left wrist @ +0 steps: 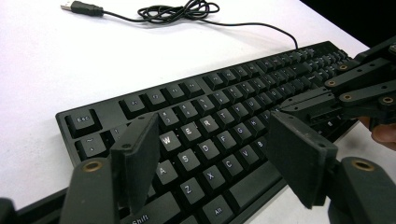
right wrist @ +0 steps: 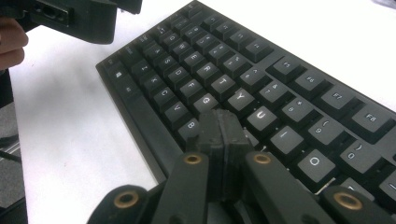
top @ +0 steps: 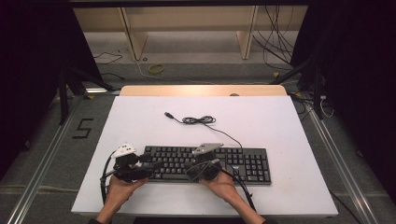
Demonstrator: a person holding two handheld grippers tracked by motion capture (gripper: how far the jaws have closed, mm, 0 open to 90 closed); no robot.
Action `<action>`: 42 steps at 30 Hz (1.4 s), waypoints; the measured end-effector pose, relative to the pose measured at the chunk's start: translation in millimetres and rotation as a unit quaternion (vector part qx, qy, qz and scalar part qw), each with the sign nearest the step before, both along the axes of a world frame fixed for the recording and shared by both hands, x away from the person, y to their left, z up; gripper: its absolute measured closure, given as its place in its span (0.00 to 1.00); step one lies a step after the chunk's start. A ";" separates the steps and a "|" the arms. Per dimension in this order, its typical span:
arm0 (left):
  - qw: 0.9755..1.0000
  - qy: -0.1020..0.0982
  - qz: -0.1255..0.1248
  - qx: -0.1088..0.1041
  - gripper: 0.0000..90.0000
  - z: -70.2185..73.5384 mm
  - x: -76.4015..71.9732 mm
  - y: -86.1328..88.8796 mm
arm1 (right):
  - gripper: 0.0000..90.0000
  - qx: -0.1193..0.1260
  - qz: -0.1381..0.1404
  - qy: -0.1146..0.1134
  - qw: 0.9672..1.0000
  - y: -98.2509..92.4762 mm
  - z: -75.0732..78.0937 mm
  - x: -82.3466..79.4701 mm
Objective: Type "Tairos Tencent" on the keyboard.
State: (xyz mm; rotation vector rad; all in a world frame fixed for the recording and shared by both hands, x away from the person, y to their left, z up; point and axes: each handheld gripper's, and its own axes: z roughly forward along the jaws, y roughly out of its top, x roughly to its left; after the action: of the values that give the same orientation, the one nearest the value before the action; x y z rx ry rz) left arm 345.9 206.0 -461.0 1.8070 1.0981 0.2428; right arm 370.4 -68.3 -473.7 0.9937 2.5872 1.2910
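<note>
A black keyboard (top: pixel 243 163) lies on the white table top, and its cable (top: pixel 198 120) runs back to a coiled stretch and a loose USB plug (top: pixel 168 114). My left gripper (top: pixel 155 166) hovers at the keyboard's left end. Its jaws stand open over the letter keys (left wrist: pixel 205 149) with nothing between them (left wrist: pixel 212 154). My right gripper (top: pixel 190 164) is over the middle keys, shut with its pads pressed together (right wrist: pixel 223 135) and empty, its tip by the H and J keys. I cannot tell whether it touches a key.
The white table top (top: pixel 280 121) has free room behind and to the right of the keyboard. The coiled cable (left wrist: pixel 180 10) and plug (left wrist: pixel 81 7) lie behind it. Wooden shelving (top: pixel 187 23) and floor cables (top: pixel 280 46) are beyond the table.
</note>
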 end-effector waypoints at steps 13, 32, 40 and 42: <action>1.000 -0.006 -0.004 -0.001 0.35 -1.1 -3.7 0.4 | 1.00 -0.016 0.006 0.007 1.000 6.9 -5.7 -0.3; 1.000 -0.004 -0.004 0.001 0.35 -2.1 -3.4 0.9 | 1.00 -0.021 0.004 0.003 1.000 7.6 -10.2 -1.4; 1.000 -0.007 -0.003 0.000 0.35 -1.8 -3.6 1.0 | 0.98 -0.012 0.004 0.007 1.000 6.2 -7.9 -1.7; 1.000 -0.007 -0.002 -0.001 0.35 -1.8 -3.6 1.1 | 0.97 -0.008 0.004 0.004 1.000 5.4 -6.0 -1.5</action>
State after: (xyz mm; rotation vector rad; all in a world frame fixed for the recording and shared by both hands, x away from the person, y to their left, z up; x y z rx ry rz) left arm 342.3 207.1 -462.8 1.8043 1.0842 0.2510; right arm 368.9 -62.9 -479.8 0.9906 2.6053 1.2698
